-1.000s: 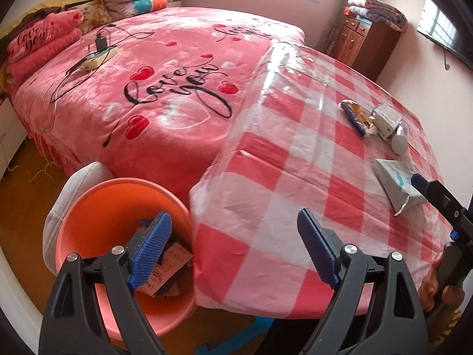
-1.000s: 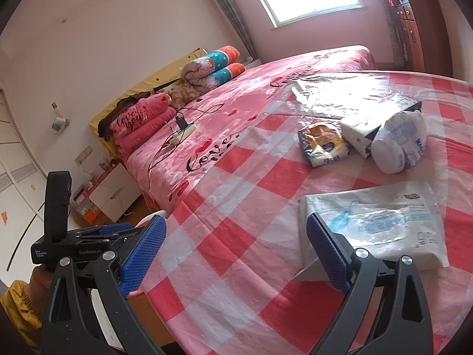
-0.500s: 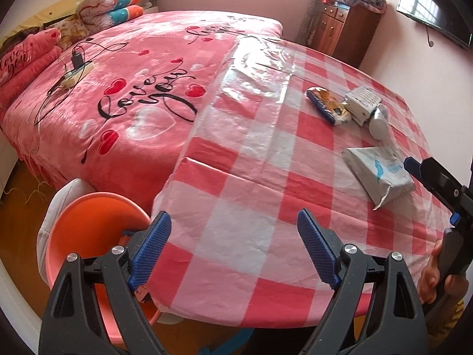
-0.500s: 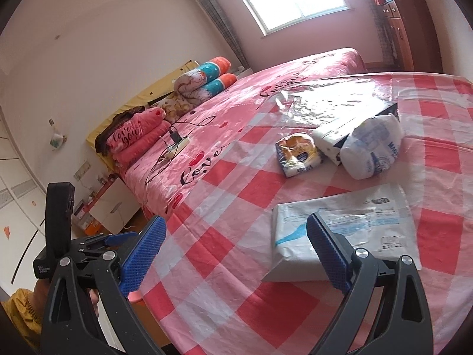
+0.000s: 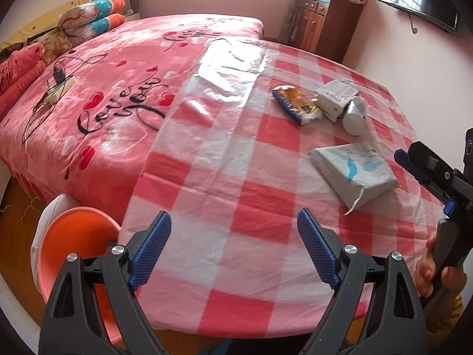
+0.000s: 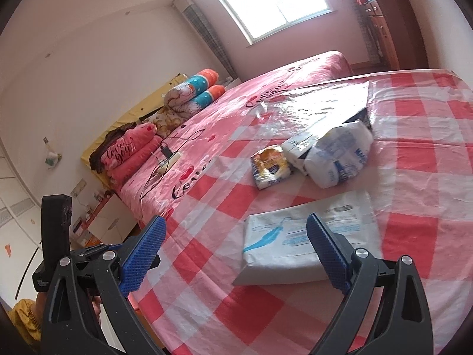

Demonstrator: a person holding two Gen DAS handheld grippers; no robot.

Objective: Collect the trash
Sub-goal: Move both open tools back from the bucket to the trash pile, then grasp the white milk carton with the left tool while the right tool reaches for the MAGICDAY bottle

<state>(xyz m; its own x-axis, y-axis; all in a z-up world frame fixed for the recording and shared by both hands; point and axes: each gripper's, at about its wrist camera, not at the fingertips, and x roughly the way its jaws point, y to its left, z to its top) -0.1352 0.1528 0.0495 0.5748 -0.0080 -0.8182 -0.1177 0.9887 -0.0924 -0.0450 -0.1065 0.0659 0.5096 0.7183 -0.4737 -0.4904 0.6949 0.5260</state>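
Right hand-held gripper (image 6: 236, 254) gapes just before grey packet (image 6: 301, 245).

- The right gripper (image 6: 233, 254) hangs over the checked tablecloth (image 6: 428, 136), its blue pads wide apart and nothing between them
- A flat white packet (image 6: 283, 242) lies just past the right-hand pad
- Farther off sit a yellow snack wrapper (image 6: 269, 162), a white box (image 6: 298, 148) and a crumpled white bag (image 6: 340, 156) (all bunched together)
- The left gripper (image 6: 56, 236) shows at the lower left edge
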